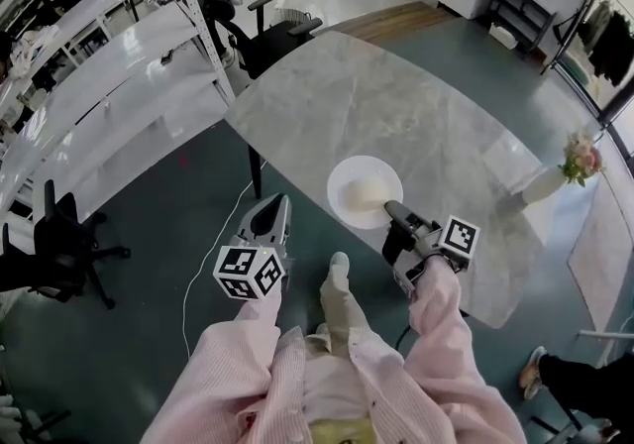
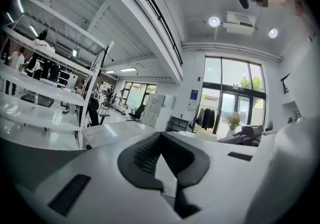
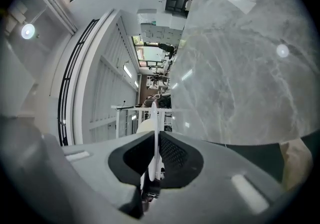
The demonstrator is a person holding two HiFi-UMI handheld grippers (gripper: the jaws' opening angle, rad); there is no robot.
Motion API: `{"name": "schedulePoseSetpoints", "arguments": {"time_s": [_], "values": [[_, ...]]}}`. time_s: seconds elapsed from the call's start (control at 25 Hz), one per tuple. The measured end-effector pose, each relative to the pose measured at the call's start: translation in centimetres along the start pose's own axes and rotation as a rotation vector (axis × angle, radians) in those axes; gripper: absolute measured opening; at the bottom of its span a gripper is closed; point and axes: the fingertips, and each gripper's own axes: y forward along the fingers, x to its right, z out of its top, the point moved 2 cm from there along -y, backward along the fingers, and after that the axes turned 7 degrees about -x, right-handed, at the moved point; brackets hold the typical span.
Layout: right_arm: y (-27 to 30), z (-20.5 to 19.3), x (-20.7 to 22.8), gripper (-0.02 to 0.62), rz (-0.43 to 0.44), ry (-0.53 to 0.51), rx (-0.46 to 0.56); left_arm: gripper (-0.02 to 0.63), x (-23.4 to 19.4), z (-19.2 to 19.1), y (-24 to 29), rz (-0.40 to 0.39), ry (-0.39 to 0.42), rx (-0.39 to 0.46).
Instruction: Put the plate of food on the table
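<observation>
A white plate point(image 1: 365, 191) carrying a pale mound of food sits over the near edge of the grey marble table point(image 1: 416, 105). I cannot tell whether it rests on the top or hangs just above it. My right gripper point(image 1: 394, 211) is shut on the plate's near rim. In the right gripper view the plate point(image 3: 156, 113) shows edge-on between the pads of the right gripper point(image 3: 156, 137), with the food point(image 3: 144, 128) beside it. My left gripper point(image 1: 269, 217) hangs over the floor left of the table edge, shut and holding nothing; the left gripper point(image 2: 161, 135) shows its tips touching.
A vase of flowers point(image 1: 567, 166) stands at the table's right side. A black office chair point(image 1: 260, 36) is at the far left corner, white shelving point(image 1: 109, 85) runs along the left, and another black chair point(image 1: 54, 244) stands below it. A white cable point(image 1: 198, 274) lies on the floor.
</observation>
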Motion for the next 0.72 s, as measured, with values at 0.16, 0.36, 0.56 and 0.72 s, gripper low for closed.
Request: {"name": "schedulePoseSetpoints", "arguments": {"time_s": [0.16, 0.36, 0.56, 0.72], "values": [[3.3, 3.5, 0.7, 0.018, -0.011, -0.010, 0.001, -0.005, -2.2, 1.1, 4.2, -0.003, -0.018, -0.015], [6.4, 7.4, 1.8, 0.018, -0.027, -0.008, -0.011, -0.005, -3.7, 2.1, 9.3, -0.007, -0.040, -0.040], [9.4, 11.3, 2.1, 0.018, -0.029, -0.010, -0.012, -0.005, -5.1, 3.3, 13.7, -0.009, -0.051, -0.067], [11.1, 14.2, 2.6, 0.018, -0.037, -0.020, -0.022, -0.005, -5.6, 3.6, 17.2, -0.016, -0.057, -0.094]]}}
